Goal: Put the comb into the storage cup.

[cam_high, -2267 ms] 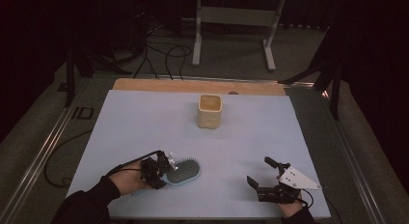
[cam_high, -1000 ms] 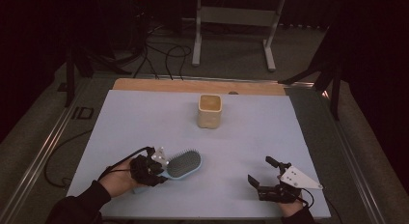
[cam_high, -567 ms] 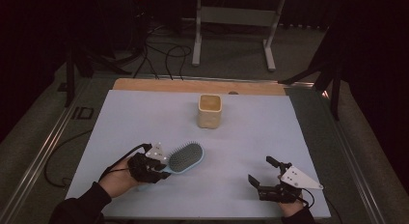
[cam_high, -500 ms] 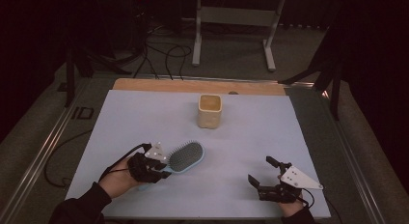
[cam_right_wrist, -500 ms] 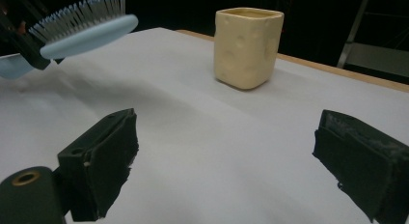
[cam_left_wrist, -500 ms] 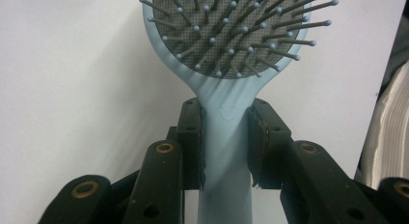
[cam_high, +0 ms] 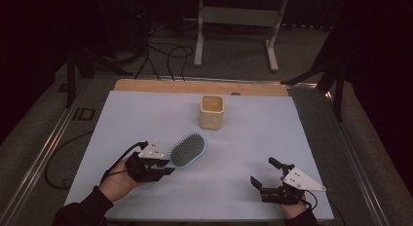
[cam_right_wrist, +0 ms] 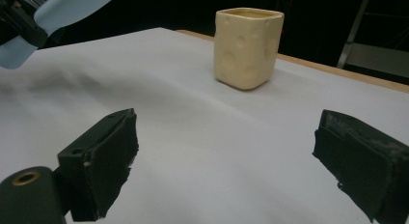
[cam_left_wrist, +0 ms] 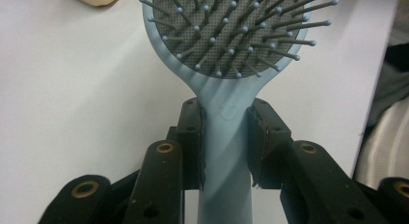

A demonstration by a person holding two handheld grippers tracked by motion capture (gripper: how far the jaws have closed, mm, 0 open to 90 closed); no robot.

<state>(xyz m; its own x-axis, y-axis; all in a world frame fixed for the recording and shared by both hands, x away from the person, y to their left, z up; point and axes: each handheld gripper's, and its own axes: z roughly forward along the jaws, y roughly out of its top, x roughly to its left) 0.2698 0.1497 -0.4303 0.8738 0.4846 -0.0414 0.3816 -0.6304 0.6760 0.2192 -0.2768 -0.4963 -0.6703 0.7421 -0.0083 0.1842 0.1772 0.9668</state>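
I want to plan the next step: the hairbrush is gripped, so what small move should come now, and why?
Probably carry the hairbrush toward the cream cup. The left hand-held gripper already clamps its handle, and the cup stands open and upright just beyond.

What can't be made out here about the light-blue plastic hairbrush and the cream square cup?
- Light-blue plastic hairbrush: handle end cut off by the bottom edge of the left gripper view; in the high view the left gripper covers it.
- Cream square cup: contents unclear, interior dim in the high view; the rim hides it in the right gripper view.
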